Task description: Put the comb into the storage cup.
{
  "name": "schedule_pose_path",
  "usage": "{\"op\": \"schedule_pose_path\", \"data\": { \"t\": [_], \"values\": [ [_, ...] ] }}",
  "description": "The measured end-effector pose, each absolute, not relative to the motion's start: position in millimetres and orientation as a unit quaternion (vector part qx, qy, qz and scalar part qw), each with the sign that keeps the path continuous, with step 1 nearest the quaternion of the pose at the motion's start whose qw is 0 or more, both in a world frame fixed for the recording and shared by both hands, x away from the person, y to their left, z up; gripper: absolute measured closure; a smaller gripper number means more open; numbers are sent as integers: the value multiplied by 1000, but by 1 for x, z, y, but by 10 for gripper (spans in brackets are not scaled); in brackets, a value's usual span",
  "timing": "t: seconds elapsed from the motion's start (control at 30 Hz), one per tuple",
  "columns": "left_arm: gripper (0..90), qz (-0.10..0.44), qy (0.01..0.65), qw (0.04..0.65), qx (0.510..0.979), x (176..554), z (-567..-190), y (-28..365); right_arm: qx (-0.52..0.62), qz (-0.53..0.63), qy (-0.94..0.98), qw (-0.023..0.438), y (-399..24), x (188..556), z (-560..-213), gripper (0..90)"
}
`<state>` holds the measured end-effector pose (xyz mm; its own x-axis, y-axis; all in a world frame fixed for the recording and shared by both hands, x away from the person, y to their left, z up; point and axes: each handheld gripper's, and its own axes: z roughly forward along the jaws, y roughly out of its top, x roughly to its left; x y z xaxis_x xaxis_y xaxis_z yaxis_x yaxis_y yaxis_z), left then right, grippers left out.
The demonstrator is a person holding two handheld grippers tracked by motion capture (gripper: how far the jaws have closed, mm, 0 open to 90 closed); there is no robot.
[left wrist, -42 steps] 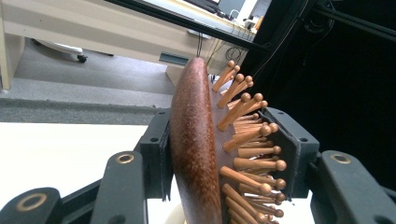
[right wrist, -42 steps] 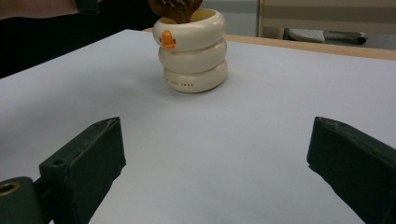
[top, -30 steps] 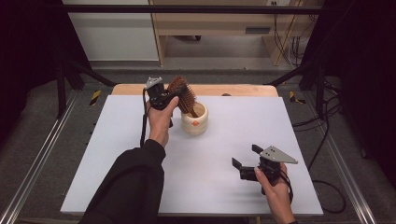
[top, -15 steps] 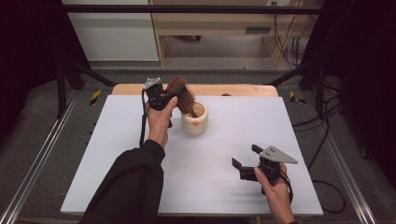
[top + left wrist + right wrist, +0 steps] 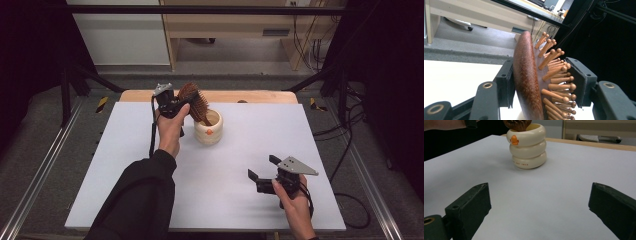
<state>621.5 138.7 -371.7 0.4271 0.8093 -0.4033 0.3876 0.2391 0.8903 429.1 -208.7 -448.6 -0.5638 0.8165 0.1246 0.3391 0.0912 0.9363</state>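
Hairbrush (image 5: pixel 527 82): glossy dark wood back, smooth wooden pins. Cup (image 5: pixel 527 146): shiny cream ceramic or plastic, can't tell. Worktop (image 5: pixel 150 190): matt white sheet, wood edge at 12.

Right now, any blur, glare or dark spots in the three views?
High view: sharp, table evenly lit, surroundings near black. Left gripper view: brush close up, slightly soft, right background black. Right gripper view: cup sharp, near claw jaws blurred, no glare.
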Motion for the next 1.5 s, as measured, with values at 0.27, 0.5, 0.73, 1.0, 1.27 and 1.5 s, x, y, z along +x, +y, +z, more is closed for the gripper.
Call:
{"op": "schedule_pose_path", "data": {
  "t": [0.27, 0.5, 0.73, 1.0, 1.27, 1.5],
  "values": [
    [433, 176, 506, 603, 591, 621, -372, 138, 410, 535, 704, 223, -209, 429, -449, 45],
    [422, 175, 506, 605, 589, 621, -372, 139, 410, 535, 704, 223, -209, 429, -449, 45],
    [404, 177, 505, 609, 586, 621, -371, 140, 410, 535, 705, 223, -209, 429, -449, 45],
    [337, 175, 507, 610, 583, 621, -372, 141, 410, 534, 705, 222, -208, 429, -449, 45],
    [255, 177, 512, 609, 579, 622, -372, 141, 408, 534, 706, 222, -208, 429, -449, 44],
    [167, 179, 516, 607, 577, 621, -373, 143, 408, 533, 707, 223, -208, 429, -449, 43]
  ]
}}
